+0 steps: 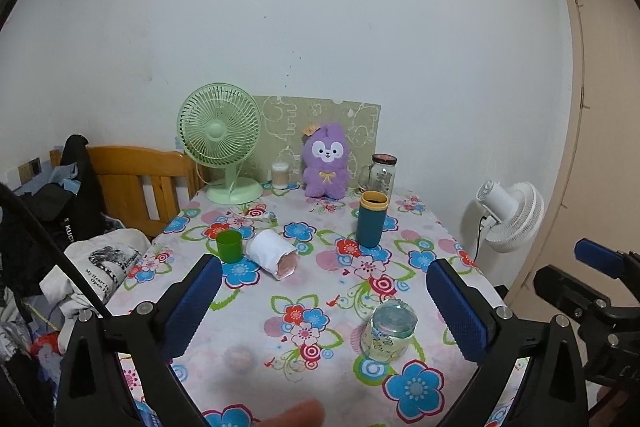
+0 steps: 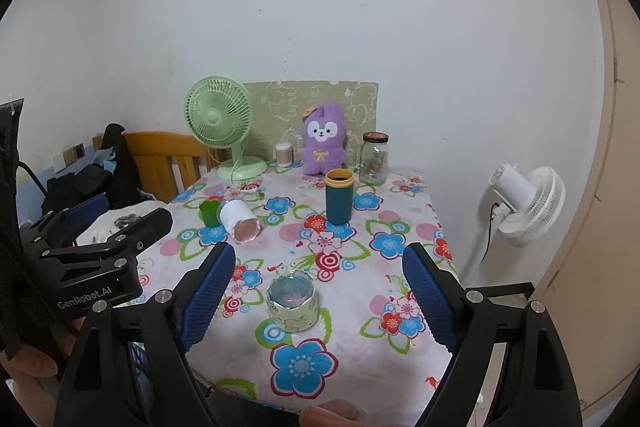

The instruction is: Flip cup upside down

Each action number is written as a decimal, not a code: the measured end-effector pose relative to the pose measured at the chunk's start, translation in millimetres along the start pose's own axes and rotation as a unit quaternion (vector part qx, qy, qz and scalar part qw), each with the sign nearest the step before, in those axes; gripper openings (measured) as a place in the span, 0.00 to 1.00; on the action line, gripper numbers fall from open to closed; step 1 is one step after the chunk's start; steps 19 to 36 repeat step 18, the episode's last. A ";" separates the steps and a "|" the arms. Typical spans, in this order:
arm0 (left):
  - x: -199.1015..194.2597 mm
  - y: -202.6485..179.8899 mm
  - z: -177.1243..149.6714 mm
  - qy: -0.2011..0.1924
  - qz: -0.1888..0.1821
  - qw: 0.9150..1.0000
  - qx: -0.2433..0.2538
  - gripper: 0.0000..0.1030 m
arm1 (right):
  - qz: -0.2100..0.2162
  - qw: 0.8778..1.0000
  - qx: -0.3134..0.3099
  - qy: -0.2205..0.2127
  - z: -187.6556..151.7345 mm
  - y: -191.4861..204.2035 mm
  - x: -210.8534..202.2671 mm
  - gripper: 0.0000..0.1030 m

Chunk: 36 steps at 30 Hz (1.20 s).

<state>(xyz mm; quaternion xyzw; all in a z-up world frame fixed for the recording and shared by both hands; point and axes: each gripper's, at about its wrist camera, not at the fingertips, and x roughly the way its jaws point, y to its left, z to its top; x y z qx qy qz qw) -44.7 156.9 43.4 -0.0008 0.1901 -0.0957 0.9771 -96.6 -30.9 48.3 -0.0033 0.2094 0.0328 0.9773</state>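
Glass cup (image 2: 291, 304) with a pale cartoon print stands upside down near the front of the floral tablecloth (image 2: 360, 323), between and just ahead of the right gripper (image 2: 320, 301) blue pads, untouched. Both grippers are spread wide and hold nothing; the left gripper (image 1: 324, 307) hovers left of the cup. Farther back lie a tipped white cup (image 1: 272, 254) touching a green cup (image 1: 229, 246), and an upright teal tumbler (image 1: 372, 219). Behind stand a green fan (image 1: 220, 147), purple plush (image 1: 325, 161) and glass jar (image 1: 382, 173).
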 end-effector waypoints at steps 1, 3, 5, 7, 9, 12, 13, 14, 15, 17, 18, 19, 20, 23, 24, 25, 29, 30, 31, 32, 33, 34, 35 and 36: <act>-0.1 -0.2 -0.7 0.002 0.001 1.000 0.000 1.00 | -0.002 1.000 0.000 -0.002 -0.7 0.3 -1.2 0.85; 0.4 0.7 -2.3 0.011 0.002 1.000 -0.003 1.00 | -0.004 1.000 0.000 -0.003 -2.4 1.8 -2.7 0.85; 1.9 2.5 -4.1 0.016 0.006 1.000 -0.008 1.00 | -0.006 1.000 -0.002 -0.002 -3.9 2.7 -2.7 0.85; 2.5 3.9 -4.8 0.017 0.013 1.000 -0.010 1.00 | -0.009 1.000 -0.003 -0.001 -5.0 3.2 -1.8 0.86; 3.4 5.8 -5.3 0.017 0.018 1.000 -0.011 1.00 | -0.010 1.000 -0.001 0.002 -5.9 2.5 -0.1 0.86; 4.1 8.9 -4.9 0.018 0.023 1.000 -0.013 1.00 | -0.011 1.000 0.004 0.005 -6.7 1.0 2.2 0.86; 4.9 9.3 -4.8 0.018 0.023 0.999 -0.013 1.00 | -0.011 1.000 0.004 0.005 -6.7 0.9 2.8 0.86; 5.7 9.6 -4.8 0.018 0.024 0.999 -0.013 1.00 | -0.011 1.000 0.004 0.005 -6.6 1.1 3.3 0.86; 6.1 9.7 -4.8 0.018 0.024 0.999 -0.012 1.00 | -0.013 1.000 0.003 0.004 -6.9 1.7 3.5 0.86; 7.0 9.8 -4.7 0.018 0.024 0.999 -0.013 1.00 | -0.016 1.000 -0.001 0.003 -6.9 2.1 3.8 0.86; 7.1 9.7 -4.7 0.019 0.023 0.999 -0.012 1.00 | -0.017 1.000 -0.002 0.003 -6.6 3.1 4.6 0.86; 7.1 9.7 -4.7 0.019 0.023 0.999 -0.012 1.00 | -0.017 1.000 -0.002 0.003 -6.6 3.1 4.6 0.86; 7.1 9.7 -4.7 0.019 0.023 0.999 -0.012 1.00 | -0.017 1.000 -0.002 0.003 -6.6 3.1 4.6 0.86; 7.1 9.7 -4.7 0.019 0.023 0.999 -0.012 1.00 | -0.017 1.000 -0.002 0.003 -6.6 3.1 4.6 0.86; 7.1 9.7 -4.7 0.019 0.023 0.999 -0.012 1.00 | -0.017 1.000 -0.002 0.003 -6.6 3.1 4.6 0.86; 7.1 9.7 -4.7 0.019 0.023 0.999 -0.012 1.00 | -0.017 1.000 -0.002 0.003 -6.6 3.1 4.6 0.86; 7.1 9.7 -4.7 0.019 0.023 0.999 -0.012 1.00 | -0.017 1.000 -0.002 0.003 -6.6 3.1 4.6 0.86; 7.1 9.7 -4.7 0.019 0.023 0.999 -0.012 1.00 | -0.017 1.000 -0.002 0.003 -6.6 3.1 4.6 0.86; 7.1 9.7 -4.7 0.019 0.023 0.999 -0.012 1.00 | -0.017 1.000 -0.002 0.003 -6.6 3.1 4.6 0.86; 7.1 9.7 -4.7 0.019 0.023 0.999 -0.012 1.00 | -0.017 1.000 -0.002 0.003 -6.6 3.1 4.6 0.86; 7.1 9.7 -4.7 0.019 0.023 0.999 -0.012 1.00 | -0.017 1.000 -0.002 0.003 -6.6 3.1 4.6 0.86; 7.1 9.7 -4.7 0.019 0.023 0.999 -0.012 1.00 | -0.017 1.000 -0.002 0.003 -6.6 3.1 4.6 0.86; 7.1 9.7 -4.7 0.019 0.023 0.999 -0.012 1.00 | -0.017 1.000 -0.002 0.003 -6.6 3.1 4.6 0.86; 7.1 9.7 -4.7 0.019 0.023 0.999 -0.012 1.00 | -0.017 1.000 -0.002 0.003 -6.6 3.1 4.6 0.86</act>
